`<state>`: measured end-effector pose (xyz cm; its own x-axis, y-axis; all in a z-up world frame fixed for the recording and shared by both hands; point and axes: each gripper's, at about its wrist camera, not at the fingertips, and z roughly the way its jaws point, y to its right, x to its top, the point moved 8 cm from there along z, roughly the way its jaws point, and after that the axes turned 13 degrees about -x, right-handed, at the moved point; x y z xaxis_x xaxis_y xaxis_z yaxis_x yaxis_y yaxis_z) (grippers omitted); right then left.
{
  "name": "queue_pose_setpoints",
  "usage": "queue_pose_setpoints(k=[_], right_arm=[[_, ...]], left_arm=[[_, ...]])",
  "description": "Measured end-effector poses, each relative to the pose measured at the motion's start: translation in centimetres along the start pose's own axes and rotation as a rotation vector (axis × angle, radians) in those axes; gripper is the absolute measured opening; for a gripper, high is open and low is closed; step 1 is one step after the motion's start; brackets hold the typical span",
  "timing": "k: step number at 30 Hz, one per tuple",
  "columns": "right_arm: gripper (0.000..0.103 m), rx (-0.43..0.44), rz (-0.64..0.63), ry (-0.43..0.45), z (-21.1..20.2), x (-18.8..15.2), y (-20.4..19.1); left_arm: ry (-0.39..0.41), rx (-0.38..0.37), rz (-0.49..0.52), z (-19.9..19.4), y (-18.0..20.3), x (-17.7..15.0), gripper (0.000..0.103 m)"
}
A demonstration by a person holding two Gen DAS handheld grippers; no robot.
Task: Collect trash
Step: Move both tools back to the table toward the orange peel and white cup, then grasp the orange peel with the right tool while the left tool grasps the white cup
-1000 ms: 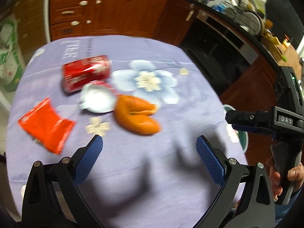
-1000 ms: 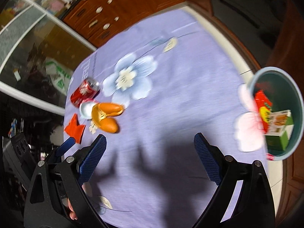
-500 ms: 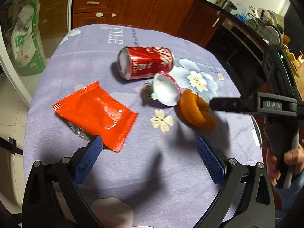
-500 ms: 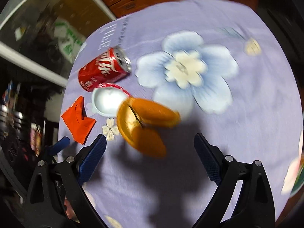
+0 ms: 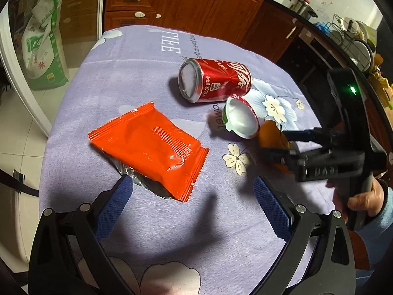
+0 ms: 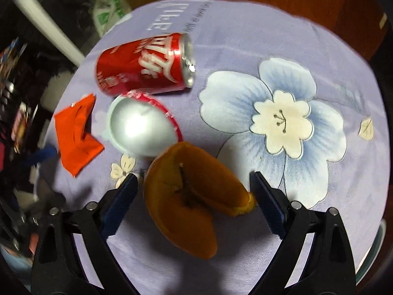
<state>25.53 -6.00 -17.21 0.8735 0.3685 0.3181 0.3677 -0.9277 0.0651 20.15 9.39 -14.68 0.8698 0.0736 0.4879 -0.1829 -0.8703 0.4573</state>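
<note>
Right gripper (image 6: 194,194) jaws wide open straddling the orange peel (image 6: 189,201), nothing held yet; it looks light, floppy — we'd pinch the thick curled edge; left gripper (image 5: 194,196) jaws open, empty.

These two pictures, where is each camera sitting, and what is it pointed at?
Left wrist: on the left gripper, facing the orange wrapper; its open blue fingers show, plus the right gripper and the holding hand.
Right wrist: on the right gripper, looking down at the orange peel between its open fingers.
Shared: red can, white cup, purple tablecloth.
</note>
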Motion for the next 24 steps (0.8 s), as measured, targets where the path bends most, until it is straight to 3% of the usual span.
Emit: queue_pose_setpoints(k=[1, 4, 13, 16, 20, 23, 24], right_arm=[[0.063, -0.032, -0.024, 0.016, -0.2, -0.2, 0.0], [0.039, 0.01, 0.018, 0.01, -1.0, -0.5, 0.4], [0.033, 0.159, 0.254, -0.015, -2.6, -1.5, 3.4], [0.033, 0.169, 0.307, 0.004, -3.5, -2.1, 4.8], [0.033, 0.171, 0.363, 0.011, -3.8, -3.0, 6.8], [0.033, 0.181, 0.4, 0.015, -3.7, -3.6, 8.1], [0.033, 0.182, 0.408, 0.017, -3.7, -3.7, 8.4]], left_arm=[[0.0, 0.001, 0.008, 0.0, 0.1, 0.1, 0.099], [0.002, 0.005, 0.031, 0.1, 0.5, 0.4, 0.099], [0.037, -0.002, 0.108, 0.6, 3.0, 4.1, 0.098], [0.021, 0.002, 0.104, 2.1, 3.4, 5.7, 0.087], [-0.028, 0.039, 0.092, 4.9, 3.1, 6.5, 0.057], [-0.058, 0.051, 0.073, 6.7, 2.7, 6.4, 0.049], [-0.062, 0.054, 0.068, 7.1, 2.6, 6.2, 0.04]])
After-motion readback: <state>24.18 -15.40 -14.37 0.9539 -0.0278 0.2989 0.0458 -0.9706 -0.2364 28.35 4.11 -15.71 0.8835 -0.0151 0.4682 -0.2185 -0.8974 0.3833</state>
